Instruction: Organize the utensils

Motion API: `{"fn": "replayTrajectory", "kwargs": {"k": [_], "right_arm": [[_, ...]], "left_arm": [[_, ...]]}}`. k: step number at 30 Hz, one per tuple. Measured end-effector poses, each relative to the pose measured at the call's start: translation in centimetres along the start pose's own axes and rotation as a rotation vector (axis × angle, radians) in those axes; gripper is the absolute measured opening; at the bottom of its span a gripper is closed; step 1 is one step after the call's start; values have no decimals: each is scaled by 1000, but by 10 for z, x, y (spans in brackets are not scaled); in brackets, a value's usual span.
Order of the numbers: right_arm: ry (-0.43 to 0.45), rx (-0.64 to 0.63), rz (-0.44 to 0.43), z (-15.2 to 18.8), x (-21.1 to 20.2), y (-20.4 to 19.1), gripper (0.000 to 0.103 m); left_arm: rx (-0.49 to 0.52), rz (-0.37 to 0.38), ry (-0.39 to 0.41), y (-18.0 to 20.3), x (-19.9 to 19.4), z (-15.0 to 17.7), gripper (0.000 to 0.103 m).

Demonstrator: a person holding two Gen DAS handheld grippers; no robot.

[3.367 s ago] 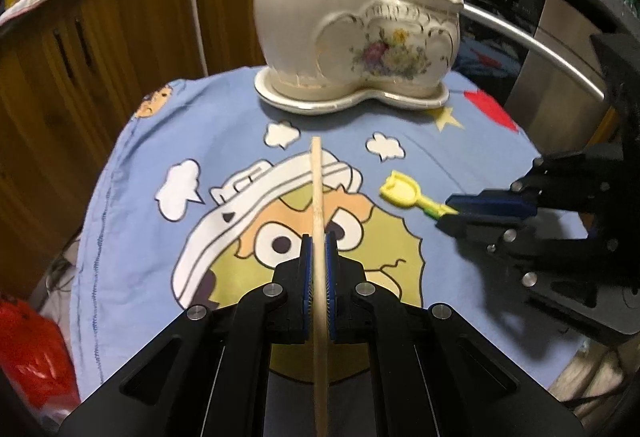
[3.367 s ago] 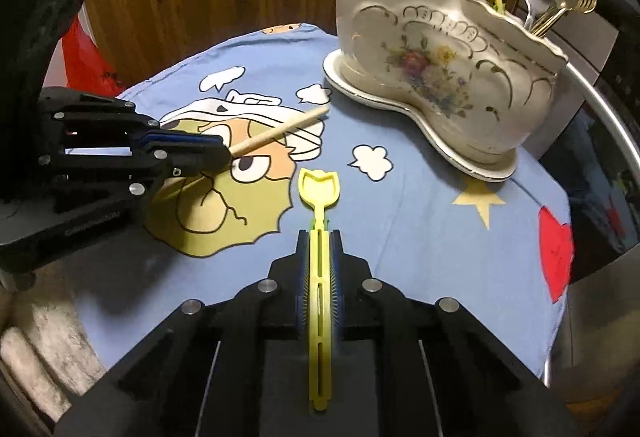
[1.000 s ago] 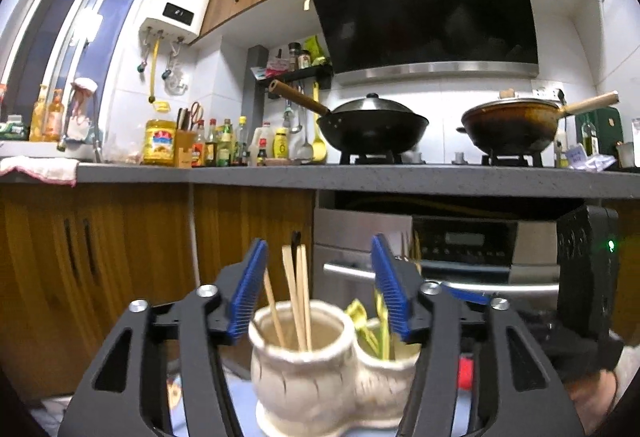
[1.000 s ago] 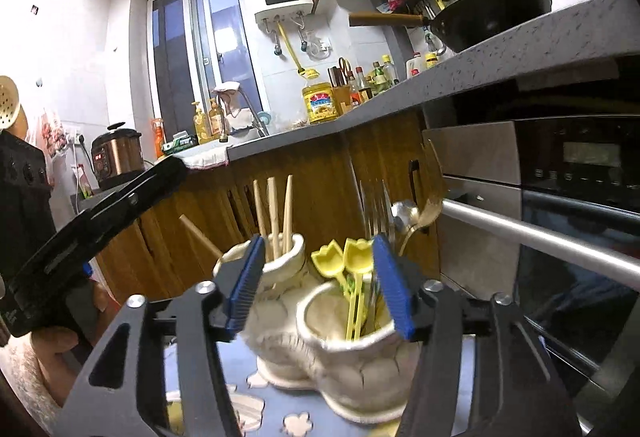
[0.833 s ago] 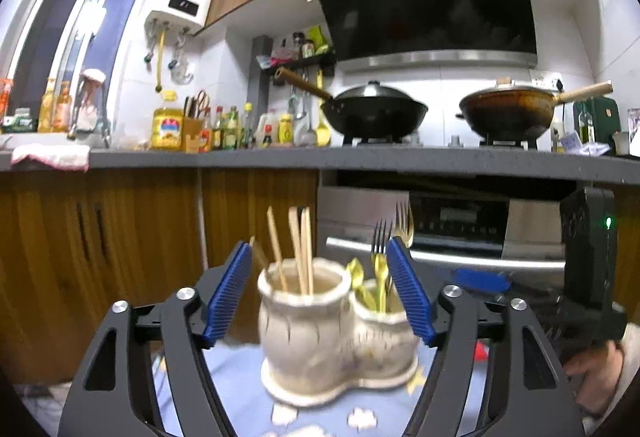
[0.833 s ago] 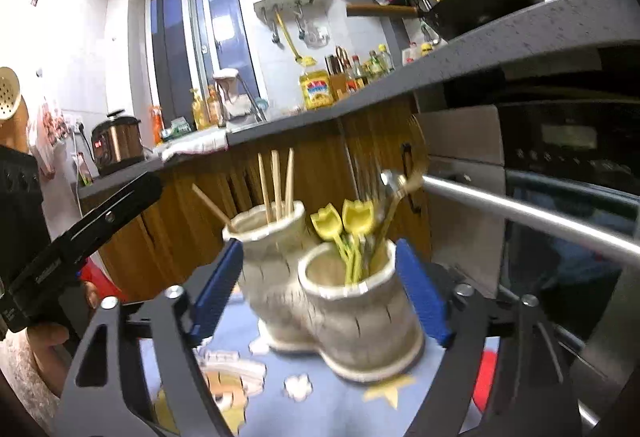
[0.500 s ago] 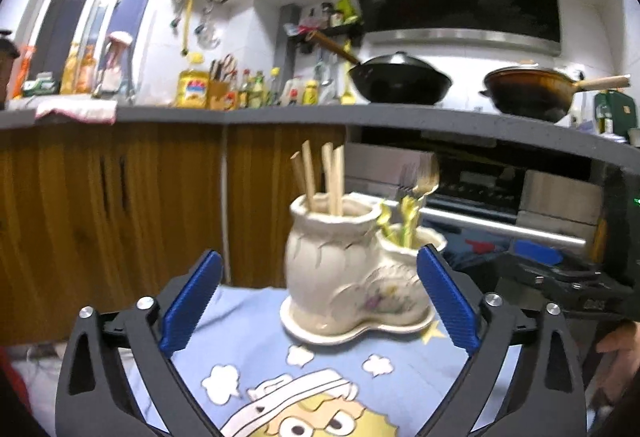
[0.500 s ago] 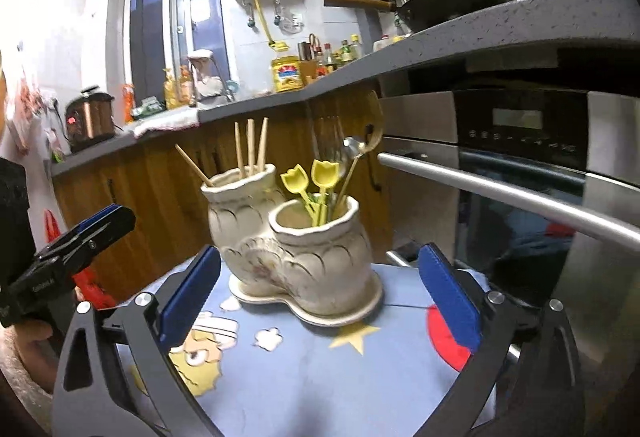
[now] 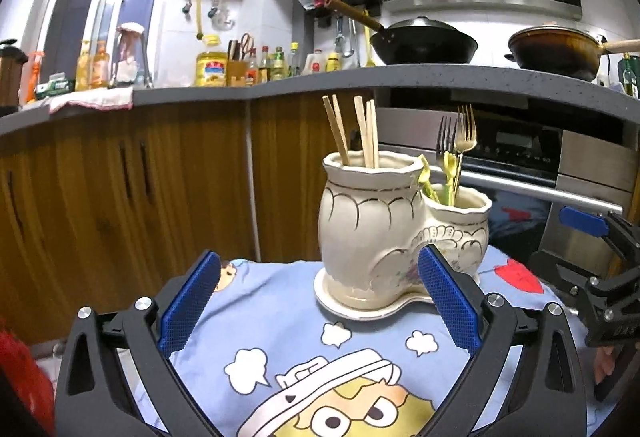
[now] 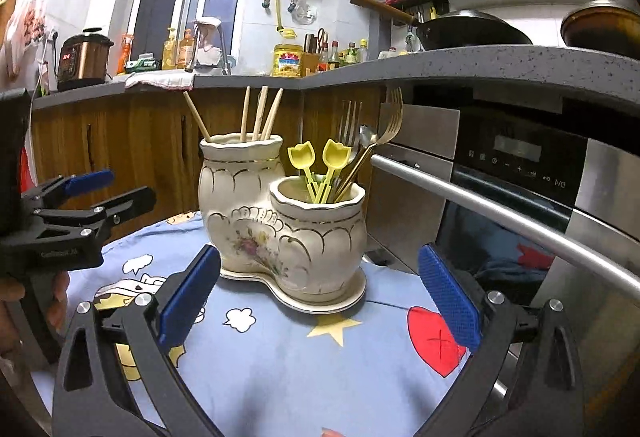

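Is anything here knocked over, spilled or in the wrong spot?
Nothing stands out. The ceramic holder stands upright on its saucer; chopsticks fill its taller pot, and the yellow picks and forks its shorter one. The tablecloth shows no spills.

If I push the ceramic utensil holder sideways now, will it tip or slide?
The ceramic utensil holder probably slides with its saucer, since the base looks wide. On the soft cloth it may drag and bunch. The tall chopsticks could rattle; glazed ceramic likely chips if knocked.
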State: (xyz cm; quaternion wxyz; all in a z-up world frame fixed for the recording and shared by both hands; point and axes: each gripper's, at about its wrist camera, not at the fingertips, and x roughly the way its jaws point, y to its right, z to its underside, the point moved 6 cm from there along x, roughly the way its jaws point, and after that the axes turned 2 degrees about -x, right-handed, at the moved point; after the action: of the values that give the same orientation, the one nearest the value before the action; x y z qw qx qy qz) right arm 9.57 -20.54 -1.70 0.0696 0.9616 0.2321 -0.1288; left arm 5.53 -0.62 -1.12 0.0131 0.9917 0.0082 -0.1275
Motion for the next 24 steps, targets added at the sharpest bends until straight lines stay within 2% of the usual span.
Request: {"fn": "replayTrajectory", "kwargs": {"k": [4, 24], "right_arm": [[-18, 39, 22, 2, 2, 8, 98], [-24, 40, 26, 1, 3, 9, 98]], "left_arm": [[18, 22, -8, 6, 1, 1, 98], [23, 28, -21, 8, 5, 2, 98]]}}
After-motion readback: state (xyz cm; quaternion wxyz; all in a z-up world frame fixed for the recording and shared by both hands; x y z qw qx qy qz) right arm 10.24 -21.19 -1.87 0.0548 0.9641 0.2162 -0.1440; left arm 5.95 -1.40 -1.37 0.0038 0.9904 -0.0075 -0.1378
